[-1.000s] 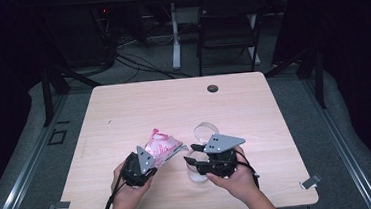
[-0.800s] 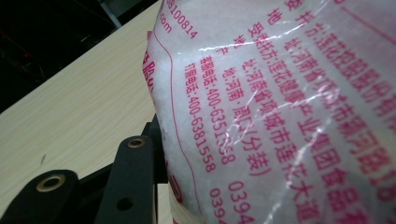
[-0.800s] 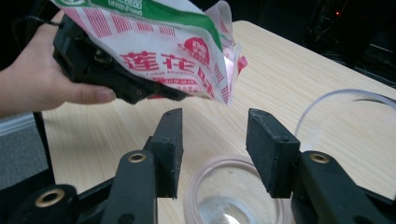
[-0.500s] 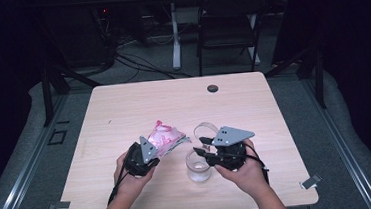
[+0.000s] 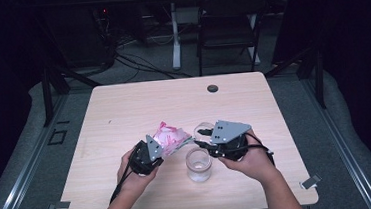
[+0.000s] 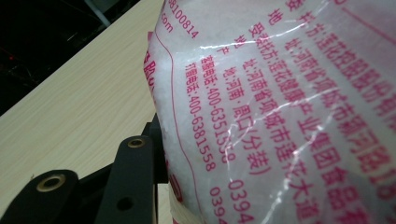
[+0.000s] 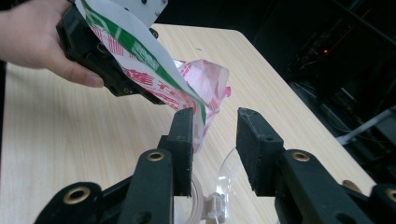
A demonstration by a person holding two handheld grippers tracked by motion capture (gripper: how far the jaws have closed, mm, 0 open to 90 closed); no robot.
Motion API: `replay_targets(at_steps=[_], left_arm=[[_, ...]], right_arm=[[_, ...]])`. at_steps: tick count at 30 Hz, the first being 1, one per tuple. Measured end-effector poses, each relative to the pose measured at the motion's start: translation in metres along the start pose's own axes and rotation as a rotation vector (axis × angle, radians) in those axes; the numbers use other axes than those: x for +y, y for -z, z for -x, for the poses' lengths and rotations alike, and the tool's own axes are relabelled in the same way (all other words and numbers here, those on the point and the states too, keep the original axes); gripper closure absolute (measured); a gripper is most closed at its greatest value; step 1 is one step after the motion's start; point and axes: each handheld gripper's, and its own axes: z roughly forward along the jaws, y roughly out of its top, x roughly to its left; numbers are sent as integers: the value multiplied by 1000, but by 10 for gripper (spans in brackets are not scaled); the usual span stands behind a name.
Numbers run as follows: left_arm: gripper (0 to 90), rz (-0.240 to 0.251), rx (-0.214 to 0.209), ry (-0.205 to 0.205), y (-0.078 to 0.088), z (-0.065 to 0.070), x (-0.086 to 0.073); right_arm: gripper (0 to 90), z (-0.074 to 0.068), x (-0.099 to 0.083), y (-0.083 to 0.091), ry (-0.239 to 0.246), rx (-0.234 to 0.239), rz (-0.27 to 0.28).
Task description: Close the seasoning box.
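A pink-and-white printed bag of white grains is held up over the table, with my left gripper shut on its lower end. In the left gripper view the bag presses against the one black jaw that shows. My right gripper faces the bag's free corner from the right. Its jaws have just been closing and still stand apart. The bag's green-edged corner hangs at the tip of one jaw, and the gap between the pads holds nothing. A clear glass jar stands below, its hinged lid open.
The wooden table has a small black round piece near its far edge. A dark folding chair and cables lie beyond the table. Both hands work close to the near edge.
My right gripper has lifted off the jar and moved up toward the bag's corner, with its jaws narrower than before. The left hand and the bag have hardly moved.
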Motion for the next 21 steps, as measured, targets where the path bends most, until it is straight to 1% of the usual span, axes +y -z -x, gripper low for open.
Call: replay_targets(at_steps=[3,5,6,9,11,13,15,18,21], left_arm=[[593,-22,5,-43,2,1,4],[593,-26,13,-63,3,0,8],[593,-31,9,-78,4,0,10],[593,-28,29,-130,6,1,16],[593,-17,30,-148,6,2,18],[593,-16,27,-151,5,2,19],[593,-13,24,-165,3,3,19],[593,-16,25,-186,0,5,19],[594,-20,22,-195,-2,8,18]], right_arm=[[668,-4,1,4,17,2,14],[668,-7,2,5,36,12,12],[668,-9,2,5,48,10,6],[669,-13,4,6,69,14,7],[670,-15,4,7,71,16,10],[683,-15,4,8,73,19,12],[691,-16,3,6,71,31,8],[717,-18,1,0,78,41,-15],[773,-19,0,-5,80,45,-39]])
